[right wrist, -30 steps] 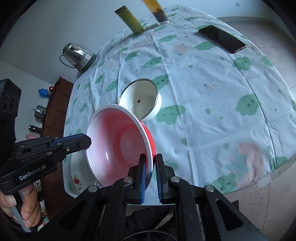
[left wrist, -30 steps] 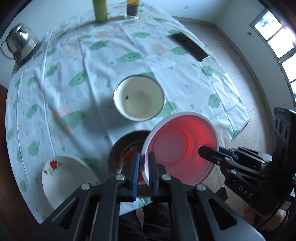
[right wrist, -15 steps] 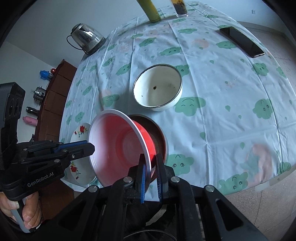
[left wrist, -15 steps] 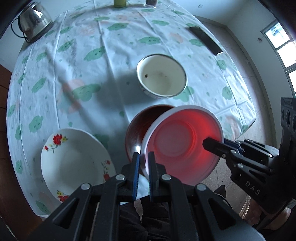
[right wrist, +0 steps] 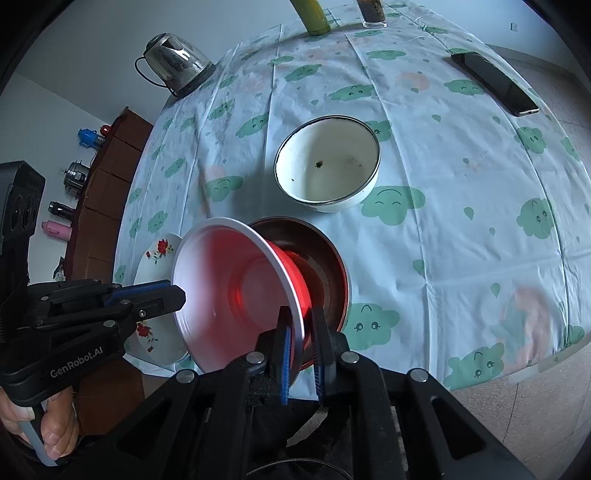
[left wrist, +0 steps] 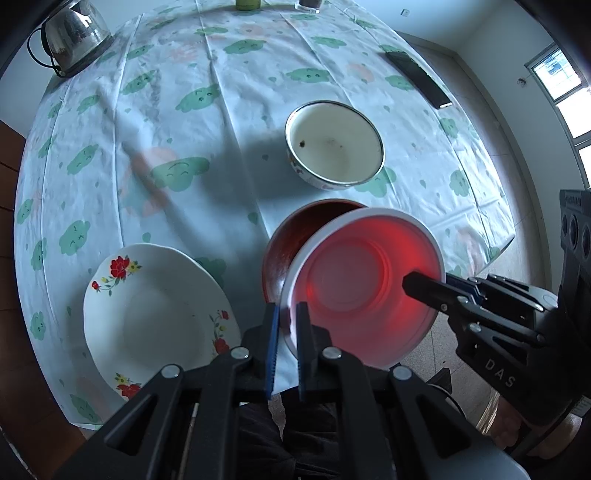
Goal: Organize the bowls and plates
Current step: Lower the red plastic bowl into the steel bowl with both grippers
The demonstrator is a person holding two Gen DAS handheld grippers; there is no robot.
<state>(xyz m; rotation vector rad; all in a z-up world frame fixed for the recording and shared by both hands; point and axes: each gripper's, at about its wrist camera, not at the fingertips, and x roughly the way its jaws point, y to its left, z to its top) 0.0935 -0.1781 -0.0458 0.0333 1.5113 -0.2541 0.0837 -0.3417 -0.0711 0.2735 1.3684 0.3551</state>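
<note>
Left view, left to right: kettle (left wrist: 70, 35) at the far left table edge. Floral plate (left wrist: 155, 321) near the front edge of the cloud-print cloth (left wrist: 155, 122). Left gripper (left wrist: 287, 314) clamped on the near-left rim of the red bowl (left wrist: 364, 291). The red bowl is tilted, its base over the brown bowl (left wrist: 295, 236), which sits on the cloth just beside the plate. White bowl (left wrist: 334, 147) behind the brown one, a few specks inside. Phone (left wrist: 419, 79) far right. Right gripper (left wrist: 410, 284) clamped on the red bowl's right rim.

Right view: left gripper (right wrist: 177, 295) on the rim's left side, a hand (right wrist: 48, 432) on its handle; right gripper (right wrist: 299, 325) closed on the rim's near edge. Both jaws grip the 1 red bowl.
</note>
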